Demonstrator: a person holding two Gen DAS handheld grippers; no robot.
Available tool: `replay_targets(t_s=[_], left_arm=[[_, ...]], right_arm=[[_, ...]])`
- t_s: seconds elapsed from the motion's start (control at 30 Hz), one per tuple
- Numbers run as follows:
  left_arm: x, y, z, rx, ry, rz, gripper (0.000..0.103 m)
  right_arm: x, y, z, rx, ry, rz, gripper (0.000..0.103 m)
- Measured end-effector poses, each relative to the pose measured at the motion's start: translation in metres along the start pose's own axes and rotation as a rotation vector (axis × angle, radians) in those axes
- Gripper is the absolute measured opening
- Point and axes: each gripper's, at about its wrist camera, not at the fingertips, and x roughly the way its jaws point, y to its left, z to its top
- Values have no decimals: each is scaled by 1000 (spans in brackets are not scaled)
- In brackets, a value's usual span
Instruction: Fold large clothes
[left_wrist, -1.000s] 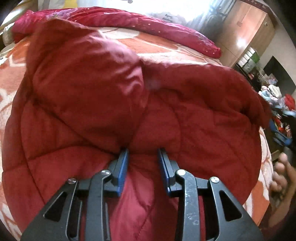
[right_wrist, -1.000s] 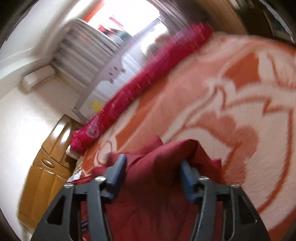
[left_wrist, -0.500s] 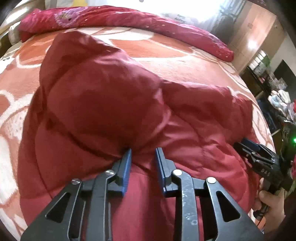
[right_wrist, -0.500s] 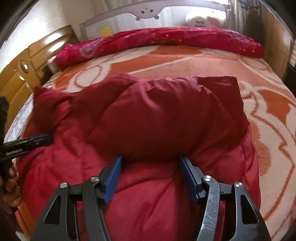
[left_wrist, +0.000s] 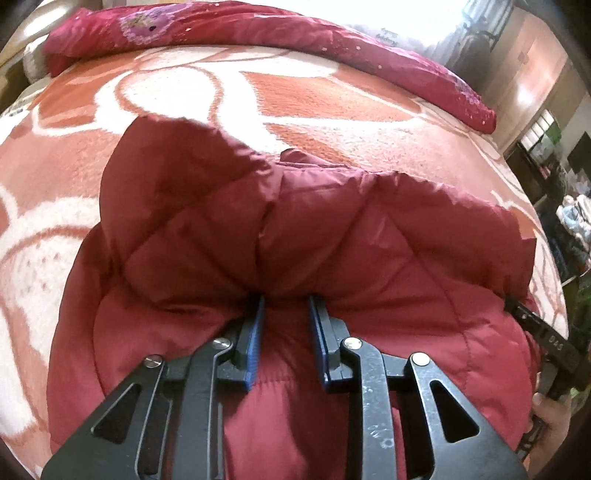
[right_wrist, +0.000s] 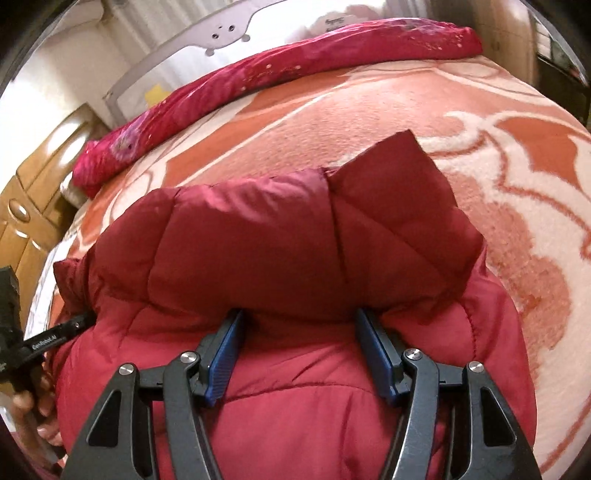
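Now both grippers, L gripper (left_wrist: 284, 306) and R gripper (right_wrist: 297, 321), have brought the red jacket (left_wrist: 295, 229) fold down onto the bed (left_wrist: 184, 92), toward 12 o'clock. L narrow, R wide, each clamping padded fabric. Fold nearly laid; release next, prob.

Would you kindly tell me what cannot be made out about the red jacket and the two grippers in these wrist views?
- Left wrist view: the left gripper has its fingertips buried under the folded jacket, so the pinch point is hidden.
- Right wrist view: the right gripper has its tips under the same fold; whether the pads press is unclear.
- Both views: the jacket's near hem is cut off by the bottom edge.
- Left wrist view: shelf clutter at right is too small to identify.
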Motion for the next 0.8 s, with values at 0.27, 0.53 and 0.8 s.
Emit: replay_targets(t_s=[0.27,0.53,0.8], left_arm=[[-3,7,2,-28,-1,-29,23],[-67,21,-36,-72,-83,-76,25],[-116,52,-65,-110,-113,-71,34]], right_arm=[[3,-2,1,1,15,-1,62],[8,-2,4,-1,15,5,62],[-16,-1,0,-8,-4,41,65]])
